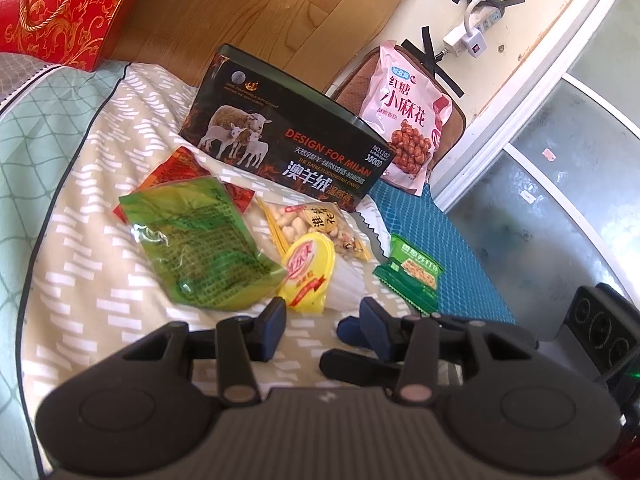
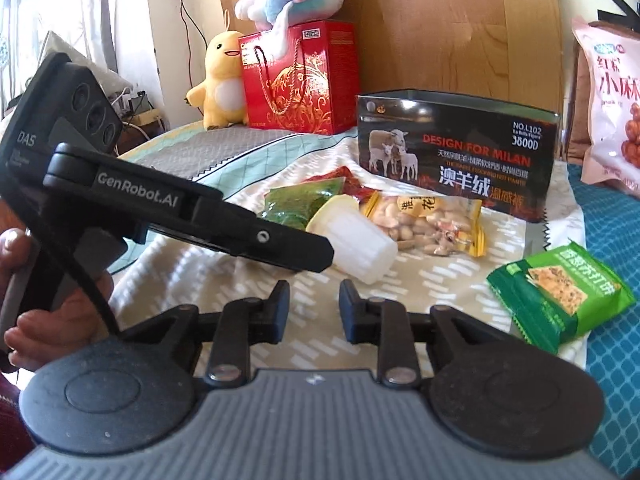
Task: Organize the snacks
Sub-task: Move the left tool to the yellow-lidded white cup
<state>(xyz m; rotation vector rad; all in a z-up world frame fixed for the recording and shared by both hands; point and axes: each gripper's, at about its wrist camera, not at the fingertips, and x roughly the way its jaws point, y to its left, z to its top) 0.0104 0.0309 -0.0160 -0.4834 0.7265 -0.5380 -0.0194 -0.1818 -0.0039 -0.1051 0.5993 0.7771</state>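
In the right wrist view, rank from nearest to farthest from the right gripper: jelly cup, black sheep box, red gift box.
From the right gripper:
1. Jelly cup, lying just ahead.
2. Black sheep box, standing behind the snacks, right of centre.
3. Red gift box, farthest back, to the left.

Both cams ride on the grippers, tilted down over the bed from close up. The left wrist view looks across the snacks toward the black box [image 1: 288, 136] and the corner wall. The right wrist view faces the headboard and catches the left gripper [image 2: 320, 246] side-on. Both share the box, jelly cup [image 2: 360, 240] and green cracker pack [image 1: 412, 272].
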